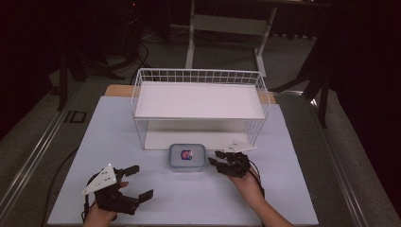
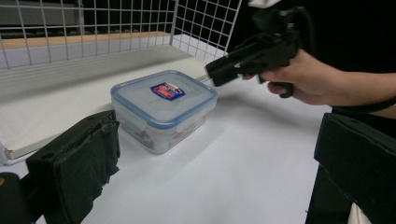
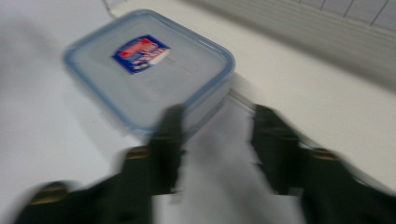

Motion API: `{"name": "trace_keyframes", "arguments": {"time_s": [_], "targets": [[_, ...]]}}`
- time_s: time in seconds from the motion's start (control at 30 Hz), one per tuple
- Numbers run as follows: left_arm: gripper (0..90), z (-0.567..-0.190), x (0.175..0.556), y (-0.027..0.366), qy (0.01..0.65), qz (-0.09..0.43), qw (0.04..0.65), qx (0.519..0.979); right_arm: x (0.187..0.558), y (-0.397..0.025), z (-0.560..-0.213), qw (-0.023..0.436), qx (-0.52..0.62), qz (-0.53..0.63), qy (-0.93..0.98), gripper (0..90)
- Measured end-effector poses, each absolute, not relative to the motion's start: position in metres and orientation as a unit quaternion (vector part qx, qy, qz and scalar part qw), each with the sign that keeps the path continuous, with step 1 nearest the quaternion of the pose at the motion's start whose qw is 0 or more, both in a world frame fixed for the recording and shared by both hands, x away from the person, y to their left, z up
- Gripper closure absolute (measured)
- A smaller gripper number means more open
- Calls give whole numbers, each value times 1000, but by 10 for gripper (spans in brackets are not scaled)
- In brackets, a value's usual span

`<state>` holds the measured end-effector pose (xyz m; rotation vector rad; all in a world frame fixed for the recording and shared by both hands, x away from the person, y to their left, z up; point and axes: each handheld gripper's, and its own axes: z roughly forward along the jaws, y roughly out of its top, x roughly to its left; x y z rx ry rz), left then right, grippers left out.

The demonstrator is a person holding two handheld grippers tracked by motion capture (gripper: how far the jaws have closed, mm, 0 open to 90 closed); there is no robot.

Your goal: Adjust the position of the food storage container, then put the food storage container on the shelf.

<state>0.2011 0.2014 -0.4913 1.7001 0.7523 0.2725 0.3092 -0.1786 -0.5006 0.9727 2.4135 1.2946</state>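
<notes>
A clear plastic box with a blue-rimmed lid and a red and blue label [image 1: 187, 157] [image 2: 163, 105] [image 3: 149, 70] stands shut on the white table, just in front of the wire rack. My right gripper [image 1: 215, 158] [image 2: 219, 72] [image 3: 217, 135] is at the box's right side, open. In the blurred right gripper view, one jaw sits against the box's near corner and the other stands beside it. My left gripper [image 1: 143, 180] [image 2: 215, 177] rests low at the front left, wide open and holding nothing. It points toward the box from a short way off.
A white two-level wire rack [image 1: 198, 94] [image 2: 93, 28] stands at the back middle, its lower board [image 1: 156, 140] right behind the box. The white tabletop [image 1: 198, 198] runs to its edges at left, right and front. Dark stands and a desk frame lie beyond.
</notes>
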Motion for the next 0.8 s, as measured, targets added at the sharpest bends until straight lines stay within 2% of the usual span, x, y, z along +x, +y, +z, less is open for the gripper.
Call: {"name": "trace_keyframes", "arguments": {"time_s": [0.13, 0.17, 0.27, 0.4, 0.5, 0.6, 0.67, 0.8], "targets": [[12, -487, 209, 197, 345, 114, 568, 738, 301, -186, -497, 108, 330, 458, 818, 154], [12, -486, 212, 195, 354, 120, 554, 744, 299, -188, -497, 108, 329, 460, 818, 140], [11, -483, 222, 188, 367, 117, 542, 747, 301, -192, -496, 58, 335, 459, 821, 163], [11, -483, 239, 178, 382, 82, 543, 743, 300, -193, -500, 55, 350, 470, 809, 190], [11, -483, 254, 171, 397, 50, 543, 738, 306, -193, -497, 9, 372, 476, 797, 211], [11, -481, 266, 166, 415, 37, 529, 739, 306, -193, -496, 8, 373, 478, 795, 203], [11, -480, 273, 162, 432, 18, 518, 738, 311, -189, -490, 7, 390, 468, 793, 128], [12, -487, 287, 161, 463, -28, 518, 718, 321, -185, -488, 4, 435, 466, 770, 116]]}}
